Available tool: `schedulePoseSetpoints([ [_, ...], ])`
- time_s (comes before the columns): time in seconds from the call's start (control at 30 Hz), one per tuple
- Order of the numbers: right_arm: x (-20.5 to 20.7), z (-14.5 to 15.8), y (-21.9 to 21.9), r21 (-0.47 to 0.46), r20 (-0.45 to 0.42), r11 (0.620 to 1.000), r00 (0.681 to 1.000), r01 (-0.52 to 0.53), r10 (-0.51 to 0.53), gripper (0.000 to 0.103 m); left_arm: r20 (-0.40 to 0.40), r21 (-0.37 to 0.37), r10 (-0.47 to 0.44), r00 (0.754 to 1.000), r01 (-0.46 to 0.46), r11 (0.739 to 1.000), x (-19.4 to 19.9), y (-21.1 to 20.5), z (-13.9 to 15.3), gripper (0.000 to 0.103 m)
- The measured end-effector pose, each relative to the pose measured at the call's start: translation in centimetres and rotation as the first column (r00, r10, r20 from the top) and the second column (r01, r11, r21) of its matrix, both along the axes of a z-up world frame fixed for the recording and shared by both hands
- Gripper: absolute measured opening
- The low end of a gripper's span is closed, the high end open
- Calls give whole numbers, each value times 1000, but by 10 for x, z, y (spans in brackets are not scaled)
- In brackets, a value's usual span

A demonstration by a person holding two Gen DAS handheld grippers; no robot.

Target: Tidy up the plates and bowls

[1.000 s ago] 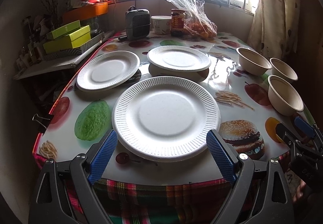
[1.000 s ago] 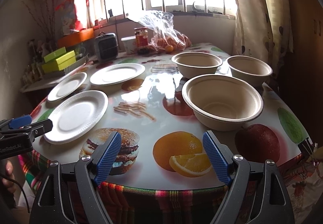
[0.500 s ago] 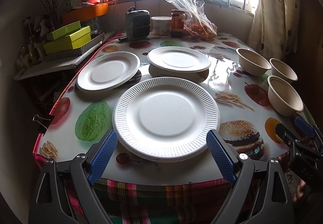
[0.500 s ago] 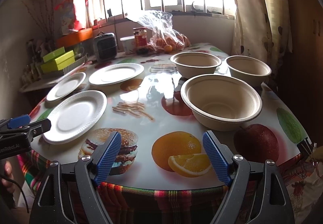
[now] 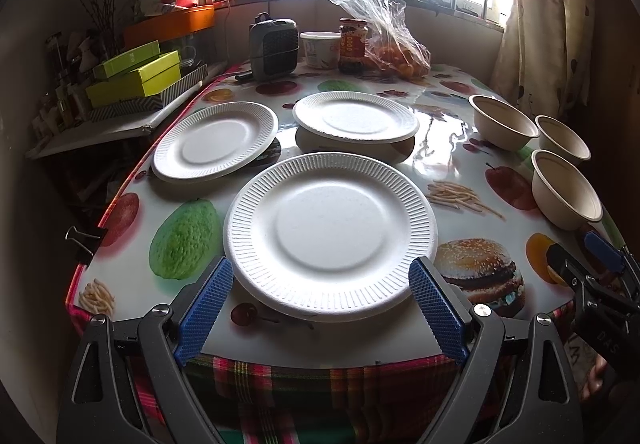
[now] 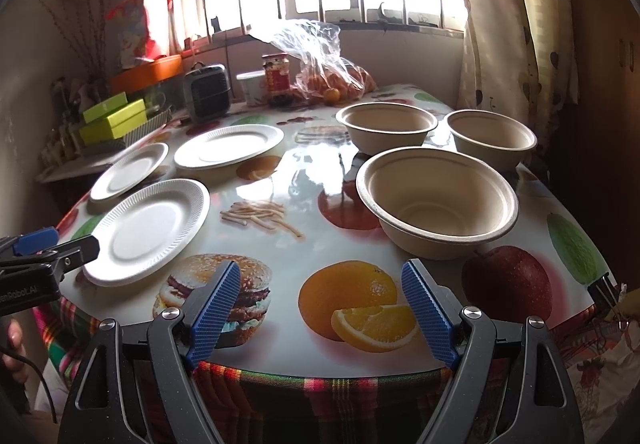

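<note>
Both grippers, left (image 5: 320, 296) and right (image 6: 320, 304), have jaws apart; the thin plate (image 5: 330, 232) overhangs the counter (image 5: 452, 172) edge and could tip if nudged.

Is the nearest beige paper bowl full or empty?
Empty: the nearest beige paper bowl sits upright on the table, and its bare inner wall and bottom show in the right wrist view.

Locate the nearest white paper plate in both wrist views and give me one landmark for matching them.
Left wrist: the nearest plate fills the lower centre, between the open fingers of the left gripper.
Right wrist: the same plate lies at lower left, beside the left gripper entering from the edge.
Shared landmark: the printed burger on the tablecloth, right of the plate.
</note>
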State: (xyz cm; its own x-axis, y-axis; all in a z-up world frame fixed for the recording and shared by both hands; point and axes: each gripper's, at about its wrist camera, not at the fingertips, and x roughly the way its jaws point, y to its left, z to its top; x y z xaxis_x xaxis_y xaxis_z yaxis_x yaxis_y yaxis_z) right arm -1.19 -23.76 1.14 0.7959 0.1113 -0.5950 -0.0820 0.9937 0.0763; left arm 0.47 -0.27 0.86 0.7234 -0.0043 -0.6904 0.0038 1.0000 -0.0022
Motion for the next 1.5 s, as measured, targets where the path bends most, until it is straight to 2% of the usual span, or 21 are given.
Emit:
schedulePoseSetpoints([
  [0.53,1,2,-1,-2,1,1000,1000,3,-3,83,-4,-4,-3,1000,3,1000,2,2,0,90],
  [0.87,15,19,7,-6,18,1000,1000,-17,17,83,-3,-40,-12,1000,12,999,16,11,9,90],
  [1.3,67,43,26,7,16,997,997,-75,75,83,-28,-130,-5,1000,1,991,64,42,24,90],
  [1.5,104,45,40,-9,-41,994,993,-110,109,83,-33,-146,-17,999,12,989,94,55,34,90],
])
